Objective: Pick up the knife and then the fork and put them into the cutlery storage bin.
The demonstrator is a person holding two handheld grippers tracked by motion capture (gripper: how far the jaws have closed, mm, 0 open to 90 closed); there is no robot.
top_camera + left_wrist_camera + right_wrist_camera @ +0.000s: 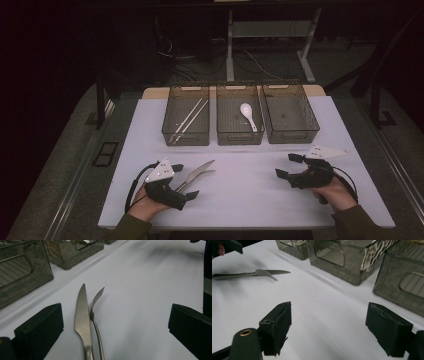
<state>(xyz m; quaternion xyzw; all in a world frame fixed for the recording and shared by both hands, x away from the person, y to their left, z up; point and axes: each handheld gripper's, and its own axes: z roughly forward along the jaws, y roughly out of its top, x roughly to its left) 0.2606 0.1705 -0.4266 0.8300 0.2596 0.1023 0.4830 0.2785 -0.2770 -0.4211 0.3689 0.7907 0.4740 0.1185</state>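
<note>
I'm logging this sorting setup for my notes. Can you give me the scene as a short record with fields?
surface: white table
bins: three dark see-through bins in a row at the far side
left bin: chopsticks
middle bin: white spoon
right bin: nothing seen inside
loose items: knife and fork, side by side on the table
left hand-held gripper: open, knife and fork between its jaws
right hand-held gripper: open, holds nothing

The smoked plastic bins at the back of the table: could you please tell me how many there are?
3, side by side in a row at the table's far edge: the left bin holds chopsticks, the middle bin holds a white spoon, and the right bin looks empty.
</note>
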